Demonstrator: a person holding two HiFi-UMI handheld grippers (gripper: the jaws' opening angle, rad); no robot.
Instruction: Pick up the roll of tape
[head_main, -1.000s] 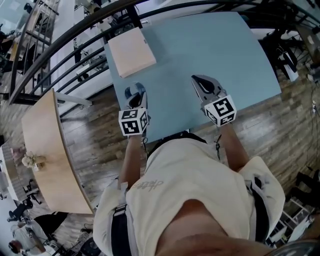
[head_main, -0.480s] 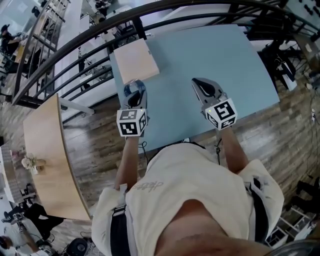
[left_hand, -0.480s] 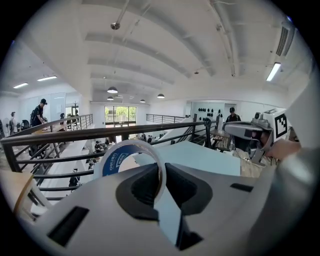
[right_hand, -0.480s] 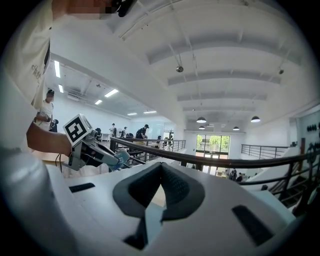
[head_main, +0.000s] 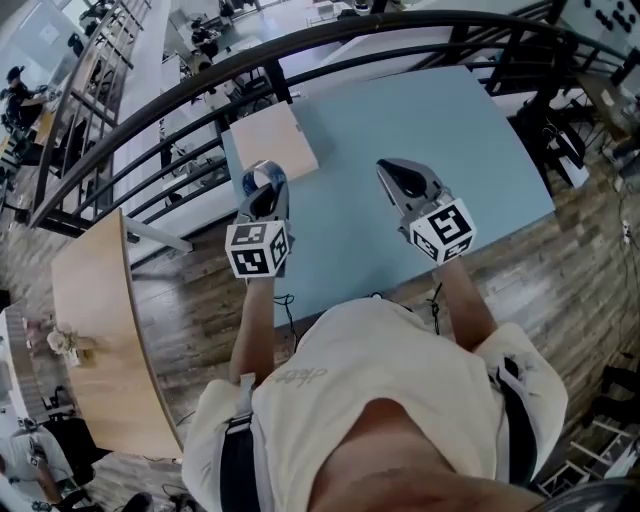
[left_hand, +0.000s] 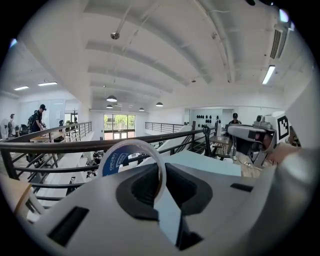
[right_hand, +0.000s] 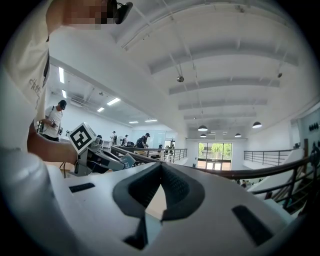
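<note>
The white roll of tape with a blue core (left_hand: 114, 159) stands on edge. The left gripper (left_hand: 161, 167) pinches its rim in narrow fingers, clear above the light-blue desk's (head_main: 430, 110) left side. The right gripper's (head_main: 394, 170) fingers are together, empty.

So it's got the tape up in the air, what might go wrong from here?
The left gripper pinches only one thin side of the roll of tape, so it may swing or slip out. It hangs near the table edge beside the railing; dropped, it might roll off.
</note>
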